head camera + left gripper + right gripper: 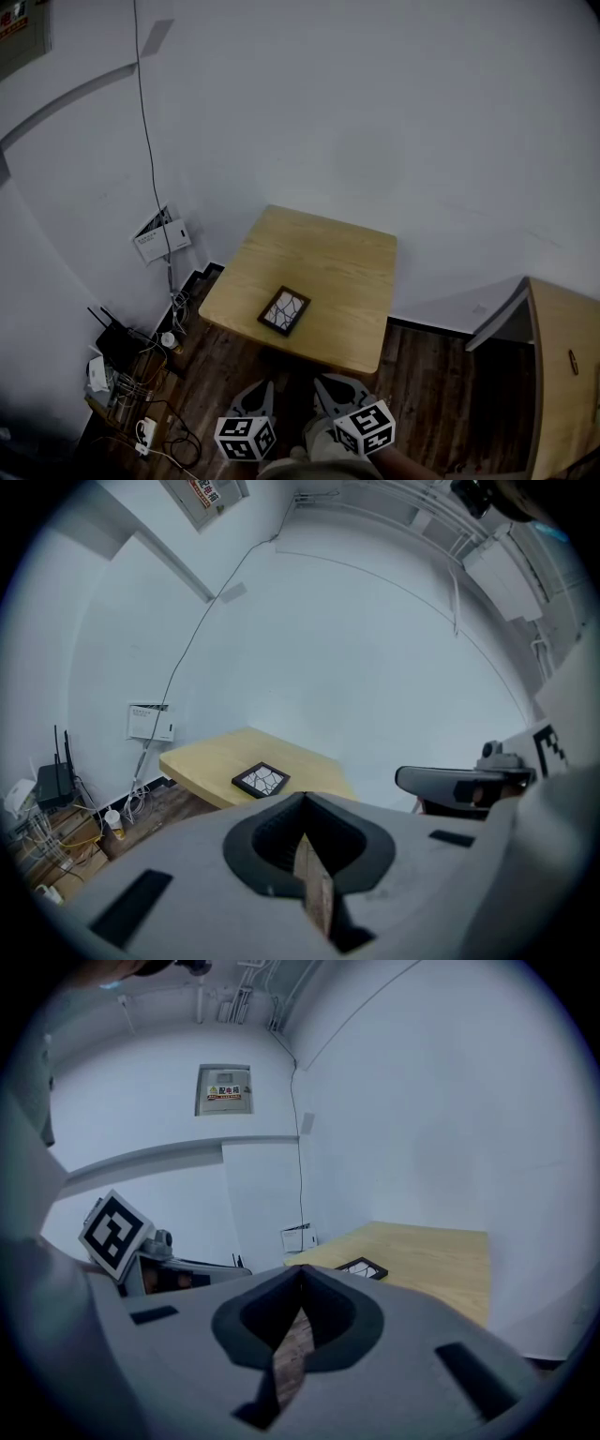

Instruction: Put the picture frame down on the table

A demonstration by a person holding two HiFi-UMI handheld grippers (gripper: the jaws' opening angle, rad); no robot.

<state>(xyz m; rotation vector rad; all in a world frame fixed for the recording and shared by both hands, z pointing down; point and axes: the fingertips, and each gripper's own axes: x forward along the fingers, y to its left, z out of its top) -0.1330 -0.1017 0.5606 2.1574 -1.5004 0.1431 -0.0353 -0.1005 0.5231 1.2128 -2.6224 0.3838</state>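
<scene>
One picture frame (284, 310) lies flat on the table (328, 253). It has a dark border around a white picture crossed by dark branching lines. It sits near the table's left front corner, close to the edge nearest the person, and is turned at an angle to that edge. Nothing touches it, and it is the only thing on the light wooden top. There is one table, and it stands against a pale wall.

Two grippers hang over the dark wooden floor (422, 384), short of the table's near edge and well apart from the frame. The left gripper (264, 386) and the right gripper (323, 382) sit side by side, both pointing toward the table. Each carries one cube with square markers, so there are two cubes, one on the left (246, 438) and one on the right (367, 427). In the left gripper view the grey fingers (187, 855) are pressed together at their tips with nothing between them, and the frame shows beyond them. In the right gripper view the fingers (412, 1335) also meet at their tips and grip nothing.

On the wall left of the table hangs one white box (161, 234), with one thin cable (145, 122) running up from it. Below it on the floor are a black router (117, 342), a tangle of cords and a white power strip (145, 431). One wooden cabinet (562, 366) stands at the right edge of the head view.
</scene>
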